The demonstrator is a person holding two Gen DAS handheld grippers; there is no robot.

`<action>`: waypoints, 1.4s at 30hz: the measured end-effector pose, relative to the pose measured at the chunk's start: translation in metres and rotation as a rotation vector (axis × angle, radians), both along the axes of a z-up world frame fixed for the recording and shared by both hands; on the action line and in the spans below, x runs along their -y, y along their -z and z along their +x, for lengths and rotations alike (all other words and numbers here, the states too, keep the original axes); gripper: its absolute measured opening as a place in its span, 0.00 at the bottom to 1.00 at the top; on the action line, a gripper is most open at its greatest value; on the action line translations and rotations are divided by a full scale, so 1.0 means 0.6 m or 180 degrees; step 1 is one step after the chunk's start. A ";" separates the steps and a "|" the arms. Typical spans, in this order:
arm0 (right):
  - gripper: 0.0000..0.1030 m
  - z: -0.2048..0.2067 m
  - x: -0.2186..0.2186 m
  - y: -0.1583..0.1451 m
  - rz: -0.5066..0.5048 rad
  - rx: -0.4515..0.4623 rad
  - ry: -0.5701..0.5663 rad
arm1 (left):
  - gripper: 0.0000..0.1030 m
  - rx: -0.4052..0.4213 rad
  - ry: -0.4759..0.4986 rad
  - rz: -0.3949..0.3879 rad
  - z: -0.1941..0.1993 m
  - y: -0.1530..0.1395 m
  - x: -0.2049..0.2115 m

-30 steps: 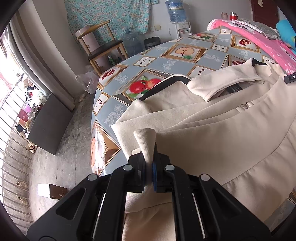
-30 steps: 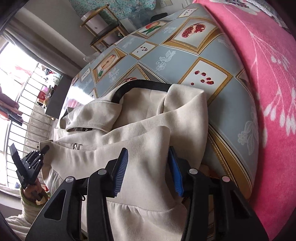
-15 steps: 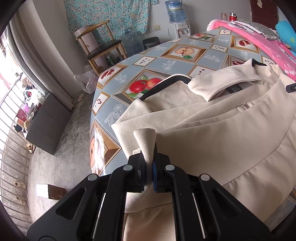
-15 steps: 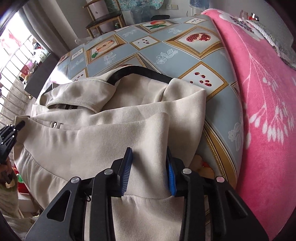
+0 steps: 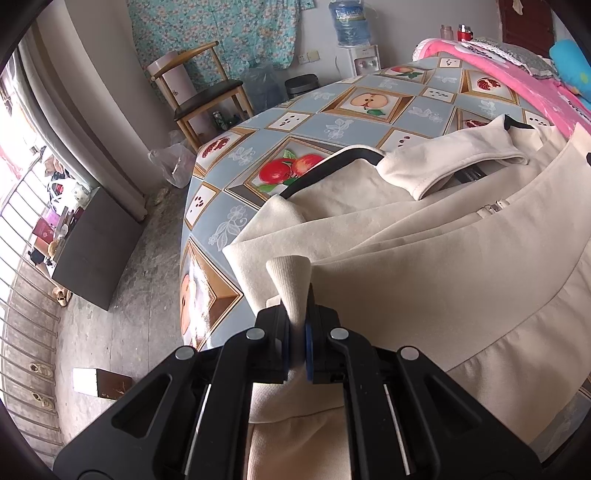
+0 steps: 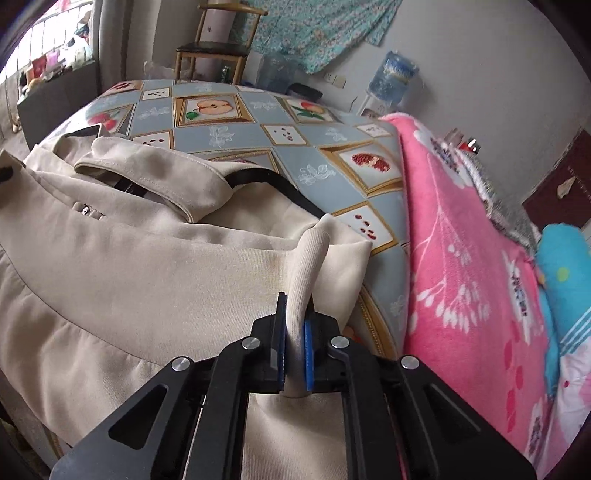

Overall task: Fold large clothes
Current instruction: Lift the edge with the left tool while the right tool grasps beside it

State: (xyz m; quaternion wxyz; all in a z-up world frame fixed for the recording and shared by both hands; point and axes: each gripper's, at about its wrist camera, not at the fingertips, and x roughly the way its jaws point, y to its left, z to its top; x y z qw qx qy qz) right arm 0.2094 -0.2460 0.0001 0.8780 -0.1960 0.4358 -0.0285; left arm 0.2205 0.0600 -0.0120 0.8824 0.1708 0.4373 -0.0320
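Observation:
A large beige jacket with a collar and black trim lies partly folded on the table with a fruit-print cloth. My left gripper is shut on a pinched ribbed fold at the jacket's left near edge. In the right wrist view the jacket spreads to the left, and my right gripper is shut on a ribbed fold at its right near edge, close to the table edge.
A pink flowered blanket lies along the table's right side, with a blue cushion on it. A wooden chair, a water dispenser and a dark cabinet stand on the floor to the left and behind.
My right gripper has closed from open onto the jacket's ribbed fold and turned to face across the table. My left gripper has kept its hold and barely moved.

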 end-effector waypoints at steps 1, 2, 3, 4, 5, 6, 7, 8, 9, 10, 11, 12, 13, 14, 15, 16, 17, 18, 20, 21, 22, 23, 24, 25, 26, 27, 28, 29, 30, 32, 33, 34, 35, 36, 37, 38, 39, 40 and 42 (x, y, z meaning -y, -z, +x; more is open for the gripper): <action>0.07 -0.009 -0.005 -0.004 -0.0071 0.0072 0.0001 | 0.06 0.0022 0.0007 0.0000 -0.002 -0.001 0.000; 0.07 -0.016 -0.007 -0.008 -0.0125 0.0143 0.0011 | 0.06 0.0052 0.0014 -0.0008 -0.006 -0.004 -0.001; 0.07 -0.024 -0.011 -0.014 -0.0160 0.0205 0.0024 | 0.06 0.0104 0.0020 -0.0026 -0.012 -0.009 -0.002; 0.06 -0.033 -0.011 -0.021 -0.0154 0.0268 0.0045 | 0.06 0.0159 0.0023 -0.0050 -0.019 -0.015 -0.004; 0.06 -0.042 -0.009 -0.031 -0.0100 0.0337 0.0084 | 0.05 0.0230 0.0031 -0.0098 -0.029 -0.024 -0.006; 0.06 -0.052 -0.006 -0.043 -0.0032 0.0415 0.0131 | 0.05 0.0305 0.0038 -0.0140 -0.038 -0.035 -0.007; 0.06 -0.063 -0.004 -0.058 0.0035 0.0522 0.0175 | 0.05 0.0374 0.0031 -0.0169 -0.048 -0.048 -0.008; 0.06 -0.072 -0.002 -0.074 0.0078 0.0637 0.0224 | 0.05 0.0444 0.0022 -0.0205 -0.058 -0.061 -0.010; 0.06 -0.079 -0.001 -0.088 0.0106 0.0735 0.0264 | 0.05 0.0498 0.0015 -0.0253 -0.064 -0.075 -0.013; 0.06 -0.084 0.002 -0.104 0.0140 0.0832 0.0300 | 0.05 0.0551 0.0008 -0.0312 -0.069 -0.090 -0.015; 0.06 -0.087 0.006 -0.118 0.0188 0.0918 0.0329 | 0.05 0.0616 0.0004 -0.0361 -0.072 -0.106 -0.018; 0.06 -0.085 0.008 -0.129 0.0227 0.0983 0.0344 | 0.05 0.0681 0.0006 -0.0393 -0.074 -0.123 -0.020; 0.06 -0.081 0.011 -0.139 0.0247 0.1033 0.0350 | 0.05 0.0751 0.0014 -0.0415 -0.072 -0.138 -0.021; 0.06 -0.074 0.015 -0.148 0.0260 0.1087 0.0356 | 0.05 0.0815 0.0029 -0.0433 -0.069 -0.154 -0.022; 0.06 -0.064 0.019 -0.155 0.0276 0.1130 0.0361 | 0.05 0.0872 0.0047 -0.0458 -0.063 -0.167 -0.023; 0.06 -0.053 0.023 -0.162 0.0296 0.1164 0.0363 | 0.05 0.0919 0.0060 -0.0484 -0.054 -0.178 -0.023; 0.06 -0.039 0.028 -0.168 0.0333 0.1198 0.0363 | 0.05 0.0951 0.0067 -0.0502 -0.043 -0.187 -0.023; 0.06 -0.021 0.034 -0.173 0.0389 0.1218 0.0360 | 0.05 0.0974 0.0076 -0.0515 -0.028 -0.194 -0.023; 0.06 0.019 0.046 -0.178 0.0488 0.1238 0.0365 | 0.05 0.1005 0.0095 -0.0529 0.006 -0.202 -0.022; 0.06 0.042 0.051 -0.178 0.0548 0.1231 0.0370 | 0.05 0.0998 0.0099 -0.0537 0.025 -0.203 -0.023; 0.06 0.066 0.055 -0.176 0.0595 0.1207 0.0371 | 0.05 0.0977 0.0100 -0.0547 0.046 -0.203 -0.024; 0.06 0.092 0.058 -0.170 0.0632 0.1174 0.0370 | 0.05 0.0940 0.0102 -0.0547 0.068 -0.200 -0.024; 0.06 0.117 0.059 -0.163 0.0650 0.1123 0.0367 | 0.05 0.0897 0.0094 -0.0539 0.091 -0.195 -0.026; 0.06 0.141 0.059 -0.151 0.0654 0.1064 0.0369 | 0.05 0.0829 0.0069 -0.0547 0.115 -0.186 -0.028; 0.06 0.162 0.057 -0.136 0.0622 0.1003 0.0369 | 0.05 0.0727 0.0049 -0.0561 0.138 -0.175 -0.030; 0.06 0.183 0.054 -0.118 0.0575 0.0925 0.0364 | 0.05 0.0622 0.0027 -0.0561 0.161 -0.159 -0.033; 0.06 0.201 0.052 -0.098 0.0552 0.0834 0.0368 | 0.05 0.0522 0.0006 -0.0565 0.181 -0.141 -0.034; 0.06 0.220 0.051 -0.075 0.0532 0.0714 0.0382 | 0.05 0.0398 0.0005 -0.0567 0.198 -0.120 -0.034; 0.06 0.233 0.049 -0.052 0.0517 0.0602 0.0391 | 0.05 0.0270 0.0014 -0.0534 0.213 -0.097 -0.033; 0.06 0.254 0.051 -0.006 0.0488 0.0389 0.0430 | 0.05 0.0059 0.0006 -0.0431 0.236 -0.051 -0.031; 0.06 0.261 0.055 0.016 0.0495 0.0276 0.0455 | 0.05 -0.0038 0.0009 -0.0364 0.244 -0.029 -0.029; 0.06 0.268 0.058 0.033 0.0517 0.0190 0.0475 | 0.05 -0.0102 0.0008 -0.0326 0.250 -0.011 -0.030; 0.06 0.274 0.063 0.048 0.0544 0.0103 0.0492 | 0.06 -0.0171 0.0018 -0.0305 0.253 0.005 -0.031; 0.06 0.279 0.068 0.060 0.0593 0.0037 0.0503 | 0.06 -0.0231 0.0014 -0.0285 0.258 0.018 -0.032; 0.06 0.283 0.071 0.068 0.0654 -0.0037 0.0501 | 0.07 -0.0293 0.0000 -0.0298 0.262 0.028 -0.034; 0.07 0.285 0.077 0.071 0.0697 -0.0068 0.0521 | 0.09 -0.0355 -0.0025 -0.0326 0.266 0.036 -0.039; 0.12 0.288 0.084 0.071 0.0749 -0.0105 0.0569 | 0.10 -0.0373 -0.0068 -0.0375 0.268 0.040 -0.047; 0.15 0.291 0.096 0.070 0.0807 -0.0139 0.0647 | 0.15 -0.0389 -0.0130 -0.0448 0.270 0.039 -0.055; 0.21 0.292 0.130 0.067 0.0989 -0.0166 0.0845 | 0.23 -0.0434 -0.0307 -0.0647 0.279 0.036 -0.081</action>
